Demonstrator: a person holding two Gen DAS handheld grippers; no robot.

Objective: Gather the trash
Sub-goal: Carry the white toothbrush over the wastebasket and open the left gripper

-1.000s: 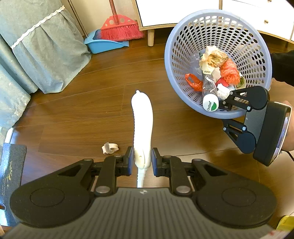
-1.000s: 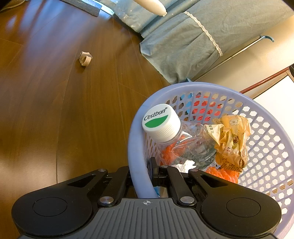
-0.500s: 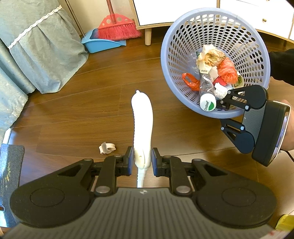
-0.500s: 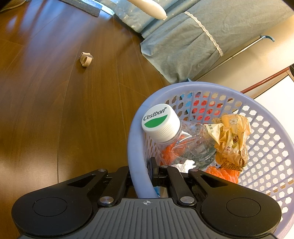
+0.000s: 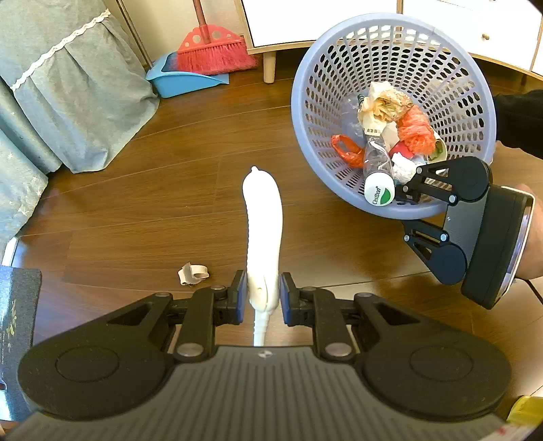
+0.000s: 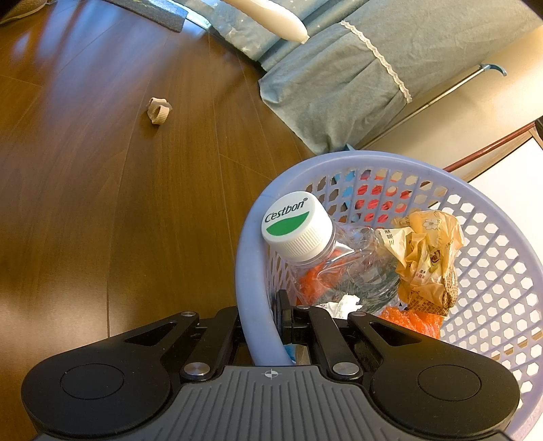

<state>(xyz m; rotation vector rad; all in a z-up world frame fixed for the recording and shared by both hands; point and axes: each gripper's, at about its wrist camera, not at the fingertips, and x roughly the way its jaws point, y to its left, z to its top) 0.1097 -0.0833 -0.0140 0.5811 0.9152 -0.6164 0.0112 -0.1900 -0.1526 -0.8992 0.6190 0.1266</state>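
My left gripper point(image 5: 260, 298) is shut on a long white curved peel-like piece of trash point(image 5: 263, 230) that sticks up above the wooden floor; its tip point(image 6: 288, 25) shows at the top of the right wrist view. My right gripper point(image 6: 259, 325) is shut on the rim of a lavender perforated basket point(image 6: 253, 288), held tilted, seen as the basket point(image 5: 305, 112) to the right in the left wrist view. Inside lie a crushed clear bottle with a white and green cap point(image 6: 298, 227), a tan wrapper point(image 6: 424, 257) and orange plastic point(image 5: 414, 130). A small beige scrap point(image 5: 191, 271) lies on the floor.
A grey-green bed skirt point(image 5: 68, 101) hangs at the left. A red broom point(image 5: 213, 51) and blue dustpan point(image 5: 183, 79) stand by the wall, beside a white cabinet's leg point(image 5: 269, 69). A dark mat point(image 5: 17, 319) lies at the lower left. A dark sleeve point(image 5: 519, 118) shows at the right.
In the left wrist view the basket, broom and floor scrap have slid slightly leftward and the basket sits a little higher. The grips are unchanged.
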